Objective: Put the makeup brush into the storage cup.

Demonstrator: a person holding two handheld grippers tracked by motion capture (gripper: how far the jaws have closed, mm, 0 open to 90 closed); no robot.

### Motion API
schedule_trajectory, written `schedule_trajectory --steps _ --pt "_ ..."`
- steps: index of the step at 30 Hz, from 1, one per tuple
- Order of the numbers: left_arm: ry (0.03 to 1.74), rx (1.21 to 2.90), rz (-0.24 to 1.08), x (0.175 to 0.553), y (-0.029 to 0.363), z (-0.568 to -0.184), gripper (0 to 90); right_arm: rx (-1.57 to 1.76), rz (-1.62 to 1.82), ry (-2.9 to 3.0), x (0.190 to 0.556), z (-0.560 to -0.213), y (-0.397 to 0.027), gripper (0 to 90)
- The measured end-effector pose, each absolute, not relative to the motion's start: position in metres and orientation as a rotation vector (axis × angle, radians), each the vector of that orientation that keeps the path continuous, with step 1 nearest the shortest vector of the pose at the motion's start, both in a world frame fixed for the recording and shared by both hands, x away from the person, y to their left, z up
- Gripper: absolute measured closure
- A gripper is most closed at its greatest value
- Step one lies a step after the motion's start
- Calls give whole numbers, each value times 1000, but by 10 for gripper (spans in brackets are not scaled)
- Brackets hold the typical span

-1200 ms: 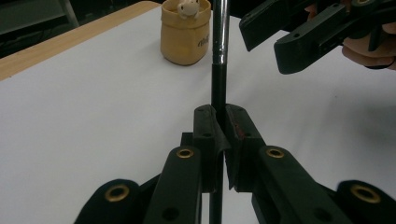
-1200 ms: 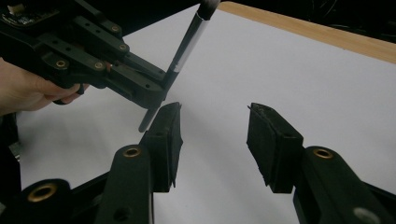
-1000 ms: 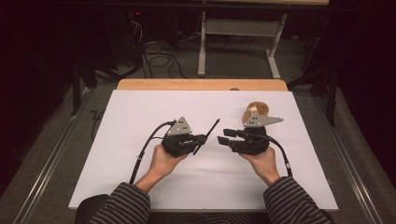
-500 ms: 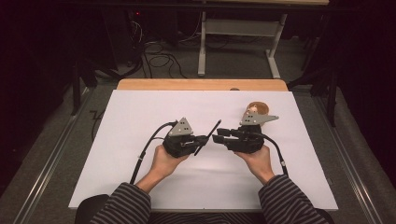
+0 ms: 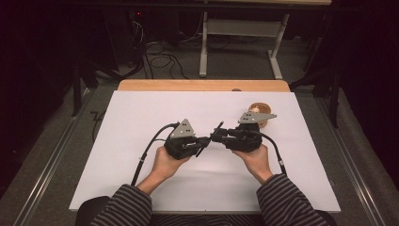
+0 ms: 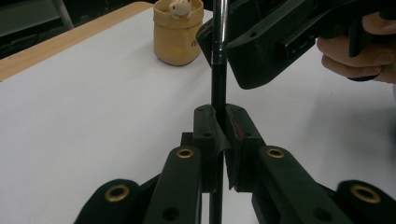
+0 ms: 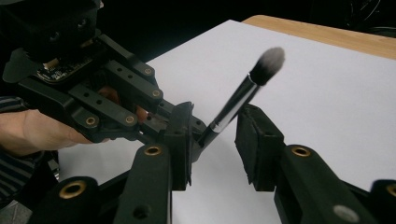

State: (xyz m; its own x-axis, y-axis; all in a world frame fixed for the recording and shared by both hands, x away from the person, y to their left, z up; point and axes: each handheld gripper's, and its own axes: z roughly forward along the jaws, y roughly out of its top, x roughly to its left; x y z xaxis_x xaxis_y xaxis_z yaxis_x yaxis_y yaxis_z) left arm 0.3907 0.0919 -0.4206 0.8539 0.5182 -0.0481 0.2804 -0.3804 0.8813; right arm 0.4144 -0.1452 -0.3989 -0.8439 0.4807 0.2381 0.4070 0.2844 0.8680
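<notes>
two grippers closer together, right gripper (image 7: 212, 140) closing around brush (image 7: 243, 95)

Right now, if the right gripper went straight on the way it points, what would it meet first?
Probably the makeup brush, whose handle stands between the right gripper's still-open pads; just beyond it comes the left gripper, shut on that brush.

Your two claws meet nose to nose mid table (image 5: 141, 188), w/ the brush (image 7: 243, 100) between them, so there's no passing thru the centre. The cup (image 5: 260, 112) stands just behind your right claw (image 5: 221, 135) and blocks a straight push fwd on that side. Left half, far edge and near edge of the table are open to you.
</notes>
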Motion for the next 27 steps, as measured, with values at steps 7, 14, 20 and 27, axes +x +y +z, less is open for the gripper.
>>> schedule_trajectory --steps 7,14,20,27 --pt "588 1988 288 391 92 -421 839 849 1634 2460 415 -397 -142 722" --pt "591 1984 284 391 92 -421 839 852 1631 2455 415 -397 -140 757" --pt "592 1984 285 391 93 -421 840 850 1616 2447 416 -397 -139 790" --pt "589 1985 287 391 92 -421 838 840 1621 2451 415 -396 -138 813"
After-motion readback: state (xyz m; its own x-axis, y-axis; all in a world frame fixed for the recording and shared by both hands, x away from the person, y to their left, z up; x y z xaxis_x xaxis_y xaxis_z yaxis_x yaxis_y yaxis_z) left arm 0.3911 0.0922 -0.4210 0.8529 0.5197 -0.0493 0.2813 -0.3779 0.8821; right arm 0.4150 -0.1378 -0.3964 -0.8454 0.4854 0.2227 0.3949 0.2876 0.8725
